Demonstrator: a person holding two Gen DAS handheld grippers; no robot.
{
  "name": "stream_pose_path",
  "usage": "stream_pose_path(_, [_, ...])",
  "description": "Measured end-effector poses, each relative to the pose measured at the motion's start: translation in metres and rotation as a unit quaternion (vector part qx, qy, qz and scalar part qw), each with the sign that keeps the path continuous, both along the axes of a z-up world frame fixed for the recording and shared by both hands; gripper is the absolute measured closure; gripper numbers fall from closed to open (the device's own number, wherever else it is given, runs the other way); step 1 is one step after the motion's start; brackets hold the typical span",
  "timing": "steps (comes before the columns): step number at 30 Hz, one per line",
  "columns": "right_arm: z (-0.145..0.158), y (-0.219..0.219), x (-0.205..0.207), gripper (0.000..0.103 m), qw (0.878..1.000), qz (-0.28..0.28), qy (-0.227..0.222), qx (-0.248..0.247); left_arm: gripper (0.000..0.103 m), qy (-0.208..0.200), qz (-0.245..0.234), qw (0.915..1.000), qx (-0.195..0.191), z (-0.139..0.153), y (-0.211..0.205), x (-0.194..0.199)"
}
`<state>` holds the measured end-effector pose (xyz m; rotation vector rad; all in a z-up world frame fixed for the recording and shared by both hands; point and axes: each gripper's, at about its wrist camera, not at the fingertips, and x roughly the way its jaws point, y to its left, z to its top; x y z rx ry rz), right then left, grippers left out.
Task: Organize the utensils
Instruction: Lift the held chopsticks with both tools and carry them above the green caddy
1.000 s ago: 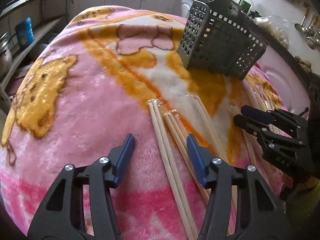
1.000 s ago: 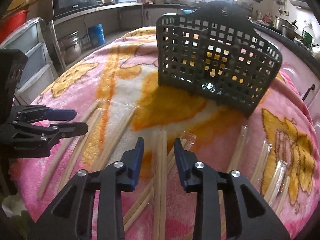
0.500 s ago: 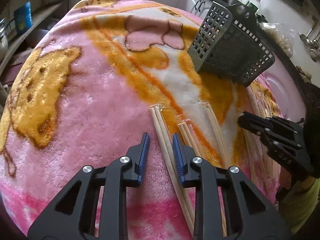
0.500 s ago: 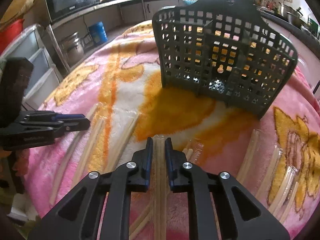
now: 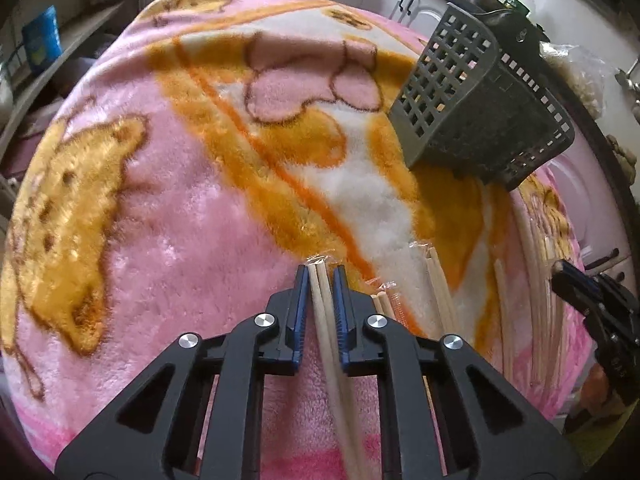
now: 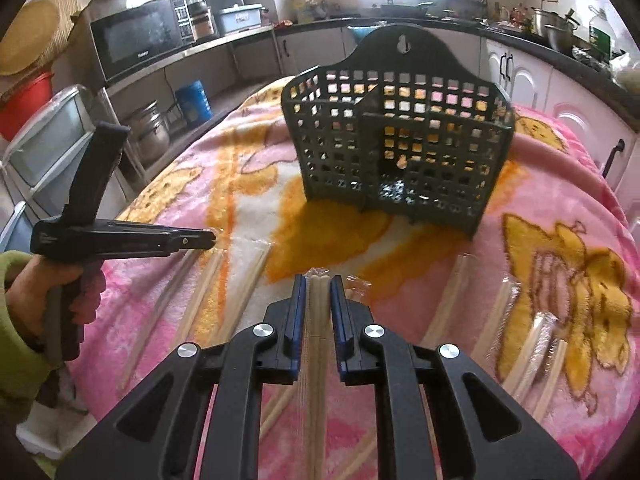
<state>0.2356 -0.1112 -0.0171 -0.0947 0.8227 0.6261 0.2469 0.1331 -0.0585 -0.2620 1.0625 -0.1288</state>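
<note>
On a pink blanket, the left tongs clamped one wrapped chopstick pair. The right tongs clamped another pair, with a dark basket standing beyond and more pairs lying around.

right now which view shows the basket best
The right wrist view: the basket stands nearly face-on, showing its front grid, middle divider and hanging tab. The left wrist view shows it only obliquely at the upper right edge, mostly one side wall, its inside hidden.
</note>
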Motion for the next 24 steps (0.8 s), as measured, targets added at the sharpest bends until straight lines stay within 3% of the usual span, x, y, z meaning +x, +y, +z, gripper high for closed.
stream_pose_path(10, [0.030, -0.034, -0.002, 0.091, 0.998, -0.033, -0.026, 0.038, 0.099, -0.094, -0.034, 0.9947, 0.024, 0.058, -0.038, -0.009])
stream_pose_path(18, [0.057, -0.063, -0.004, 0.092, 0.993, -0.072, -0.048, 0.081, 0.100, -0.188, -0.056, 0.9803, 0.021, 0.115, -0.070, -0.014])
stream_pose_path(24, [0.074, -0.083, -0.010, 0.092, 0.988, -0.091, -0.065, 0.106, 0.102, -0.223, -0.064, 0.9727, 0.016, 0.143, -0.082, -0.009])
